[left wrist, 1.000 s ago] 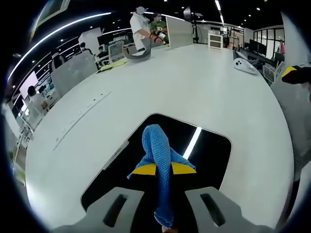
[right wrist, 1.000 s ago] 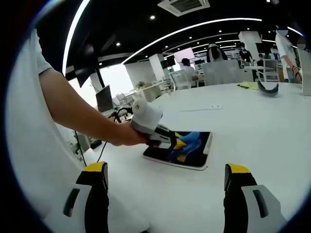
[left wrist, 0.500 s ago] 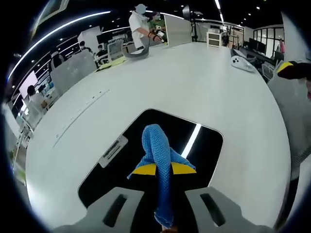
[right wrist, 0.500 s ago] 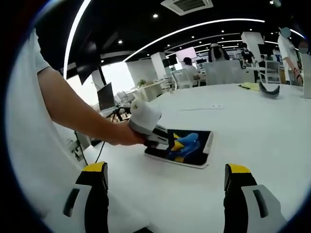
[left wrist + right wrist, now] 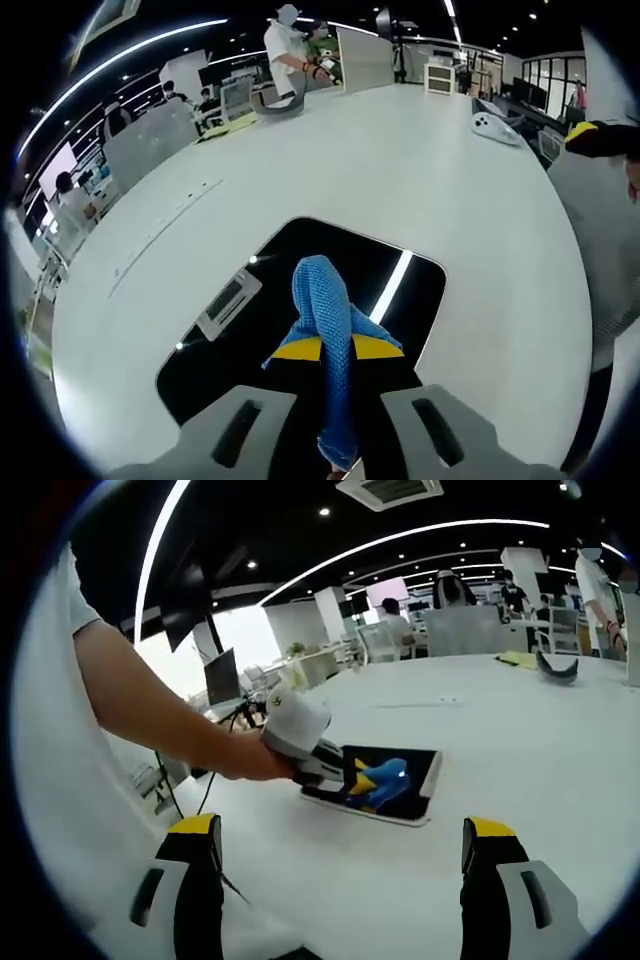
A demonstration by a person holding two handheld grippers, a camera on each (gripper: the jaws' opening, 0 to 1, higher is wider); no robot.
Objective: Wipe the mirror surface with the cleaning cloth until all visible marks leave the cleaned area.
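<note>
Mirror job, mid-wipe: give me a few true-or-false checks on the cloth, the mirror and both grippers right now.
1. The left gripper is shut on the blue cloth. True.
2. The cloth lies over the mirror. True.
3. The right gripper holds the cloth. False: it is open and holds nothing, over the white table.
4. The mirror stands upright. False: it lies flat on the table.
5. The right gripper rests on the mirror. False: it is apart from it.

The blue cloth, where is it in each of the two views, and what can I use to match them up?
Left gripper view: the cloth sits low at centre, clamped between the left gripper's yellow tips, over the mirror.
Right gripper view: the cloth is at mid-frame, on the mirror, just right of the person's hand.
Shared landmark: the dark rectangular mirror on the white table.
</note>
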